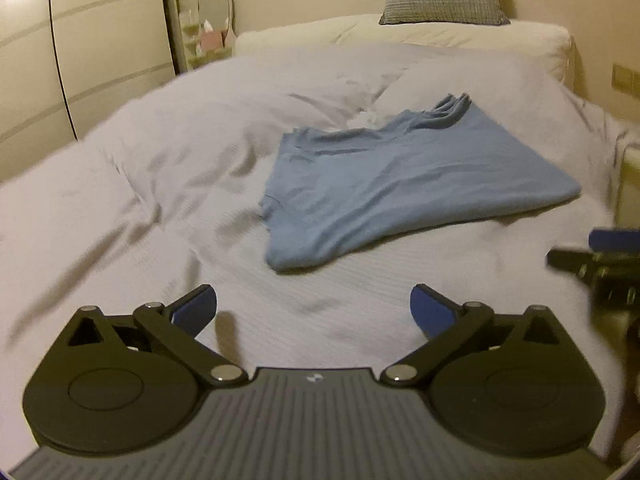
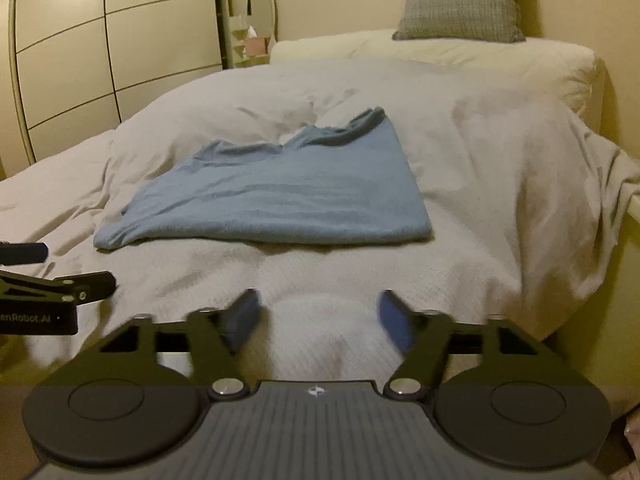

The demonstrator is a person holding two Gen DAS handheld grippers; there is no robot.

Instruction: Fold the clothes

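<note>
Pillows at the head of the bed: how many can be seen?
2. A grey pillow stands upright against the wall, and a long cream pillow lies across the bed below it. Others may be hidden under the cover.

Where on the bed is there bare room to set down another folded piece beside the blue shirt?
Bare bedcover lies right of the blue shirt, up to the bed's edge. Another free patch lies left of the shirt, toward the wardrobe, though rumpled. The near strip is taken up by the open left gripper and open right gripper.
</note>
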